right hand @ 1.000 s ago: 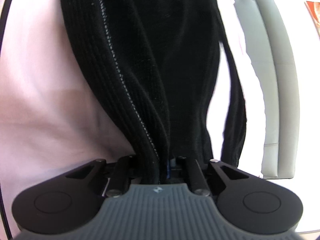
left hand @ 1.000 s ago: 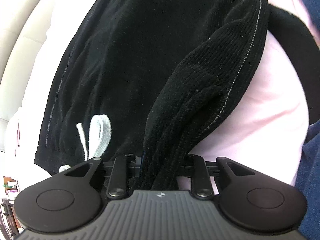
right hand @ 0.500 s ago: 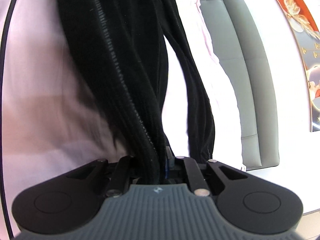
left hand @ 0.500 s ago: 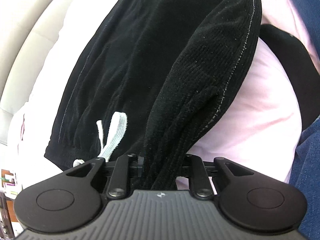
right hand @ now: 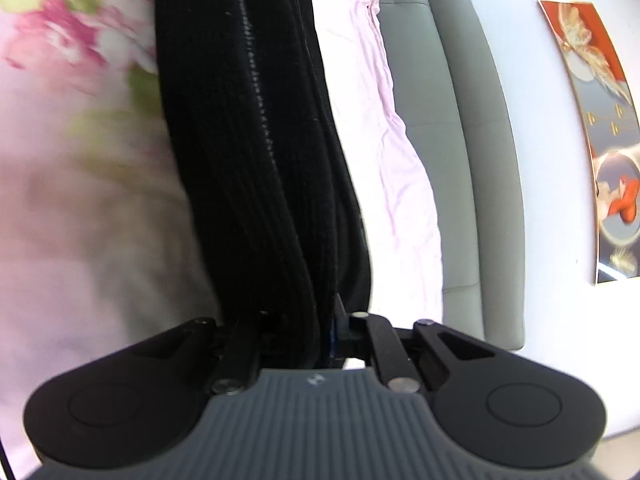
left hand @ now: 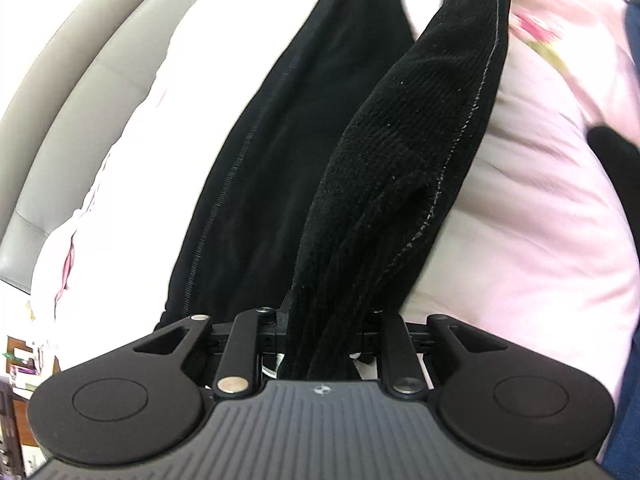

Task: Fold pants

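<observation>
Pants (left hand: 304,168): black, ribbed knit with a pale stitched seam, gathered into long hanging folds. Long axis runs straight away from each camera, from the bottom middle of the view to the top edge; in the left wrist view it leans slightly to the right as it goes up. The cloth is stretched over a bed, partly lifted off the cover; how much of it touches the cover cannot be told

Left tool (left hand: 326,334): pressed together on a thick bunch of the pants, the cloth filling the space between its fingers and spilling out above them

Right tool (right hand: 300,332): pinching another bunch of the same pants (right hand: 256,140), fingers close together with the fabric rising from them in tight vertical pleats

Bed cover (left hand: 540,208): pale pink, lying under and on both sides of the pants; in the right wrist view it carries a blurred flower print (right hand: 60,40) in pink and green at upper left

Headboard (right hand: 460,140): grey, padded, running along the far edge of the pink cover, right of the pants

Wall picture (right hand: 592,132): red and gold, hung on the white wall at far right

Blue fabric (left hand: 628,400): a strip along the right edge of the left wrist view; what it belongs to cannot be told
</observation>
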The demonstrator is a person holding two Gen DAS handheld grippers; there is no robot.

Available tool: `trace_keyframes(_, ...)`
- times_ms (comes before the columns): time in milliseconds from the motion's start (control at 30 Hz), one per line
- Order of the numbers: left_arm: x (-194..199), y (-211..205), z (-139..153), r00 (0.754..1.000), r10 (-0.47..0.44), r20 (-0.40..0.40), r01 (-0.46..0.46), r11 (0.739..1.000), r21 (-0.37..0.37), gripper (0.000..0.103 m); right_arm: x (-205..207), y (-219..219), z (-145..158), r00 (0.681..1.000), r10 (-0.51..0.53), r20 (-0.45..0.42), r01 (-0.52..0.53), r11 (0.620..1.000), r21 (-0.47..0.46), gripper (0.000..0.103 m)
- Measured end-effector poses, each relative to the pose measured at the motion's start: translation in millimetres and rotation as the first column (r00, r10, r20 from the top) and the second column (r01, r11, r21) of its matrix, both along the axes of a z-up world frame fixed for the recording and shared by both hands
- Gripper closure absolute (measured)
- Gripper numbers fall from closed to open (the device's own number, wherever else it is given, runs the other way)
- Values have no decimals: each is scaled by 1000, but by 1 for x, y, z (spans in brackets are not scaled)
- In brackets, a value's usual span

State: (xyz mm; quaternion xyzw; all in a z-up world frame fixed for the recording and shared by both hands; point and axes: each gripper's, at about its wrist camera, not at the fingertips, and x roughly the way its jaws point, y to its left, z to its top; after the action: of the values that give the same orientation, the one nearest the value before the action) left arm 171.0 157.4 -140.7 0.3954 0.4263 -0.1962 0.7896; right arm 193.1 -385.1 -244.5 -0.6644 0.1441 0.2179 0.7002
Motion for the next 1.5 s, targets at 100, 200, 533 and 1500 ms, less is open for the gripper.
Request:
trace_keyframes(100, 32, 9, 5, 999, -7, -51, 6, 1000, -3, 81, 26, 10, 9, 1000, 15, 3, -14, 999, -28, 98)
trace_keyframes(200, 67, 16, 5, 994, -18, -110, 19, 1000, 15, 81, 59, 24, 17, 999, 43, 1, -43, 997, -64, 97)
trace_keyframes(533, 193, 50, -33, 927, 28, -373, -24, 1000, 15, 78, 166, 89, -10, 977, 120, -175, -159, 960, -232, 97)
trace_keyframes(1500, 221, 113, -64, 918, 223, -329, -222, 974, 42, 29, 161, 30, 4, 941, -148, -304, 172, 984, 54, 58)
